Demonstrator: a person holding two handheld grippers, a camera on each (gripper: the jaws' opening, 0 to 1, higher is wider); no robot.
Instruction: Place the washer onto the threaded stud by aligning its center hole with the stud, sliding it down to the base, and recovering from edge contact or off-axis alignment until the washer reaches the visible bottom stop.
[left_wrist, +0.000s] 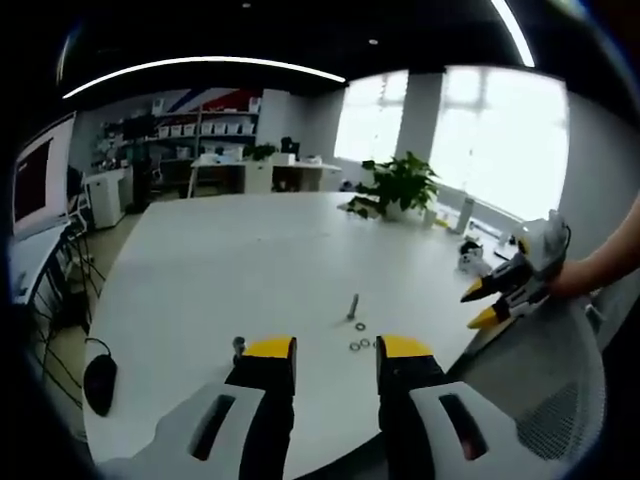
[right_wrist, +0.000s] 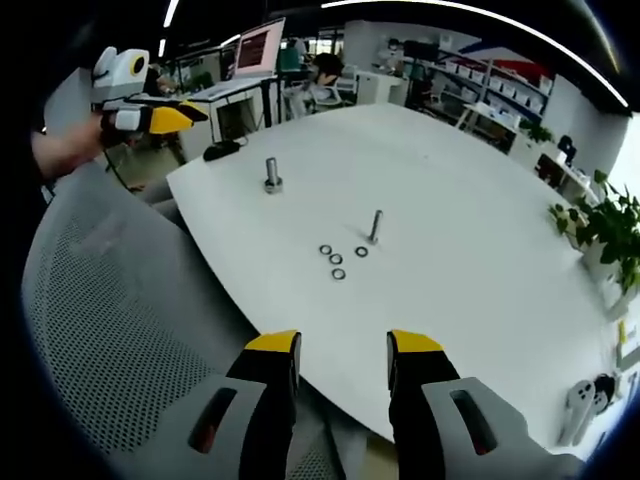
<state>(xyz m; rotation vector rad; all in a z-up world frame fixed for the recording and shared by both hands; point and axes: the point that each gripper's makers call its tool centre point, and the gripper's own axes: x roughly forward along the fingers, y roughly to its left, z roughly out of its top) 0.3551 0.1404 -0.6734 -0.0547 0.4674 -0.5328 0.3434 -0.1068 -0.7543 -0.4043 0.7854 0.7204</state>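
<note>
On white table (right_wrist: 480, 200), centre of right gripper view: four loose washers (right_wrist: 338, 259) lying flat, just beside upright threaded stud (right_wrist: 375, 226), none on it. Second stud (right_wrist: 272, 174) with base stands well apart, upper left of frame. Left gripper view: same stud (left_wrist: 353, 306) mid-frame, washers (left_wrist: 359, 344) below it near jaw tips. Right gripper (right_wrist: 343, 345) jaws apart, empty, over grey mesh chair back (right_wrist: 110, 330). Left gripper (left_wrist: 335, 348) jaws apart, empty. Potted plant (left_wrist: 400, 185) at far table edge.
</note>
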